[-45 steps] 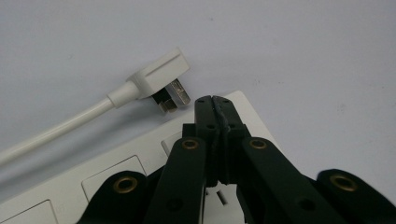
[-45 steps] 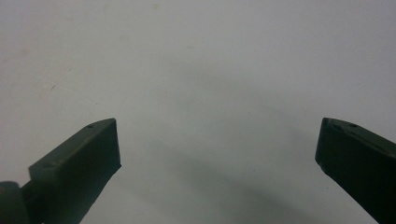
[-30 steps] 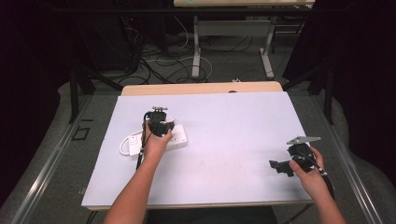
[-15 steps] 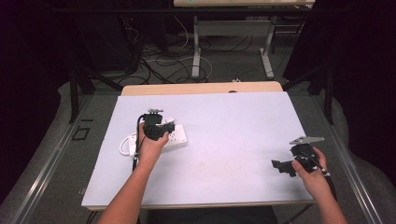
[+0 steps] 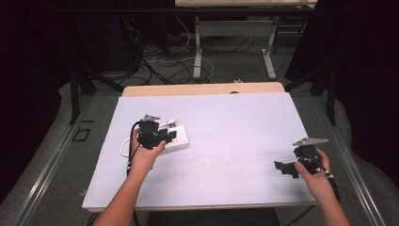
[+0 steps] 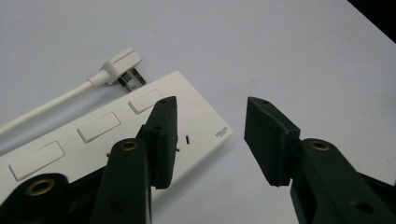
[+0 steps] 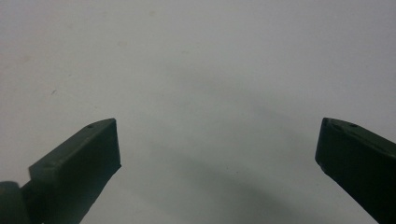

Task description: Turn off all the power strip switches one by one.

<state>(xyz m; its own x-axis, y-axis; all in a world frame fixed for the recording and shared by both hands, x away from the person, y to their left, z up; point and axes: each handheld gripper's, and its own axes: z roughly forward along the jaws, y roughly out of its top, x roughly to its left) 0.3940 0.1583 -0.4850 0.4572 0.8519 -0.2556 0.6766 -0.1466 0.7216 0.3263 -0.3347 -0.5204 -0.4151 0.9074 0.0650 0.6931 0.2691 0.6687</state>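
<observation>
Plainly our left gripper (image 6: 210, 135) has just been letting its jaws apart and nothing sits between them: the white power strip (image 6: 116, 140) lies flat on the table just under and beside the nearer jaw, its end corner poking out below the gap. The strip's own plug (image 6: 119, 65) lies a little past the far end of the strip, its prongs turned toward the strip's edge and its white cord (image 6: 42, 107) trailing away to one side; whether the prongs touch the strip we cannot tell. We judge the main risk to be a clipped corner: if we drop or swing the jaws now, the nearer jaw may catch the strip and skate it across the smooth top, dragging the plug askew. The loose cord may also snag a jaw and tug the strip round. Our right gripper (image 5: 294, 167) rests well apart from all this, jaws spread wide over bare tabletop, holding nothing. Beneath us is a pale matte table (image 5: 235, 141), lightly scuffed; beyond its far edge we see dark floor, cables (image 5: 160, 61) and table legs (image 5: 197, 52).
</observation>
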